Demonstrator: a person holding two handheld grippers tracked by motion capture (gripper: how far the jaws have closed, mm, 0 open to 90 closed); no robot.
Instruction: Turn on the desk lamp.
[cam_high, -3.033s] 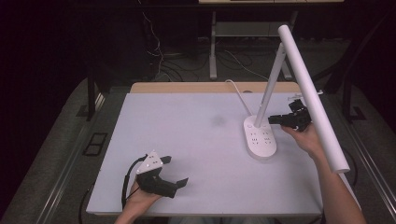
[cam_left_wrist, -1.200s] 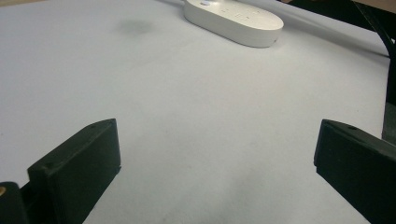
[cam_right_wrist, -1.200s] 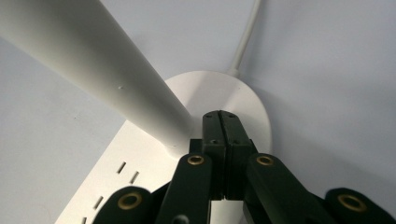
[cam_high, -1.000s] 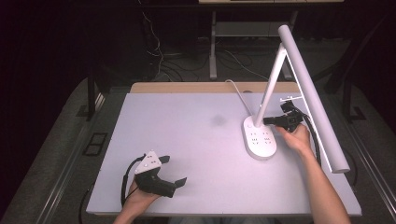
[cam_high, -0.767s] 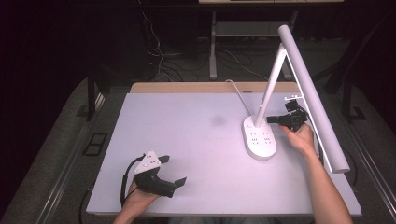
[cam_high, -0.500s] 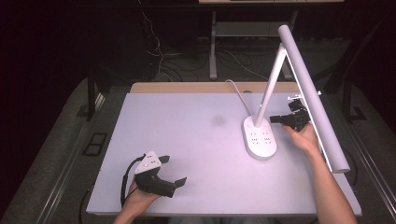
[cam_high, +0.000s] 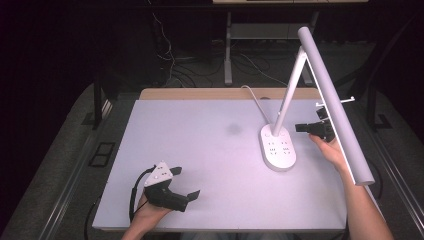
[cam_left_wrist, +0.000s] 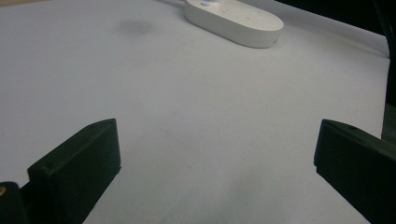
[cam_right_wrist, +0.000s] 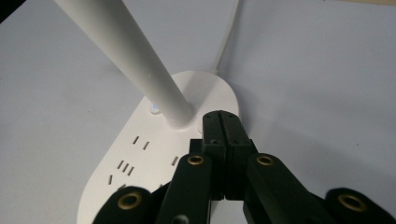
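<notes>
A white desk lamp (cam_high: 278, 147) stood on the right half of the pale table (cam_high: 210, 150), toward its far edge. Its base was a flat oval slab, long axis running roughly away from the person, with small dark socket slots set in groups across its top. In the right gripper view the base (cam_right_wrist: 140, 163) showed those slots as short dashes, and a small lit spot sat just beside the foot of the stem (cam_right_wrist: 126, 51). The stem was a slim white tube rising at a lean from the far end of the base. At its top it met a long white cylindrical bar, the lamp head (cam_high: 332, 102), which sloped down toward the person and passed over the right hand (cam_high: 330, 150). A white cord (cam_high: 252, 97) left the far end of the base and curved toward the table's back edge.

The right gripper (cam_high: 305, 128) was held just right of the base, its tips pointing at the stem's foot. Its jaws were pressed flat together with nothing between them, hovering over the base's far end near the stem; whether they touched the base could not be told.

The left gripper (cam_high: 187, 195) rested near the table's front edge at the left, well apart from the lamp, its jaws spread wide over bare tabletop
</notes>
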